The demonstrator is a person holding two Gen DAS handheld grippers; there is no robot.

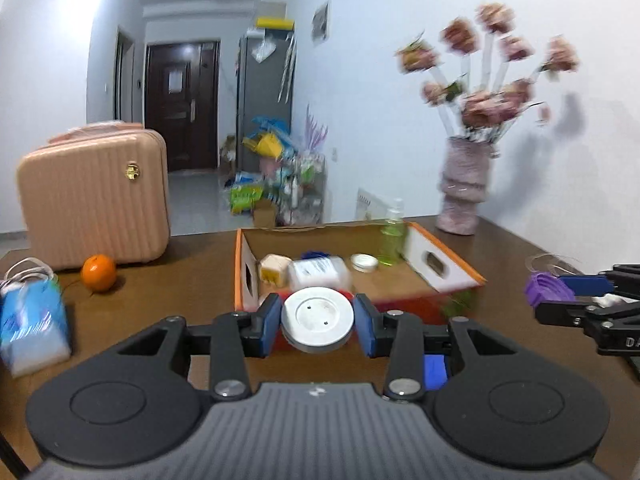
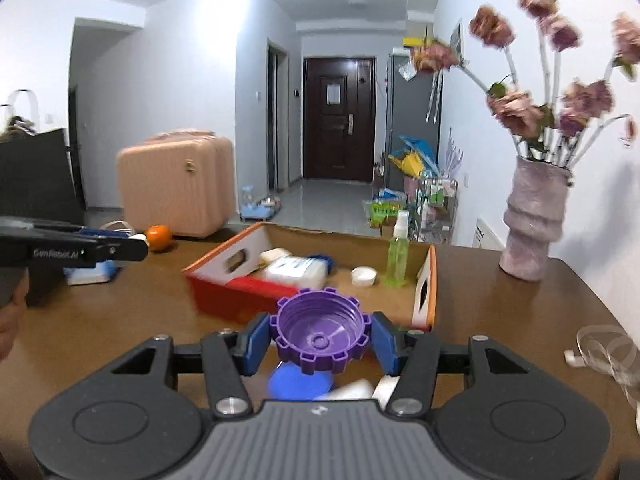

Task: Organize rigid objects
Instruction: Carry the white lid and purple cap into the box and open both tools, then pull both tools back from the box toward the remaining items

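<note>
Blue pads of the left gripper (image 1: 317,322) are pinched on a round white plastic disc (image 1: 318,317), held before the orange-rimmed cardboard box (image 1: 448,258) on the brown wooden table (image 1: 168,280). From the right wrist, a purple notched plastic cap (image 2: 320,330) is seen clamped by the right gripper (image 2: 320,338), short of that box.

"GenRobot.AI" on left hand-held gripper (image 2: 138,245)

box (image 2: 424,276): open top, right half of floor bare | blocked inside: spray bottle (image 2: 398,254) upright near far wall, small white jar (image 2: 364,276), white packs (image 2: 296,270) at left | counter (image 2: 120,312): bare strip before box | left flank: orange (image 1: 98,273), pink case (image 1: 94,196), blue pack (image 1: 32,320) | right flank: vase (image 2: 534,220) of flowers, white cable (image 2: 604,352)
</note>
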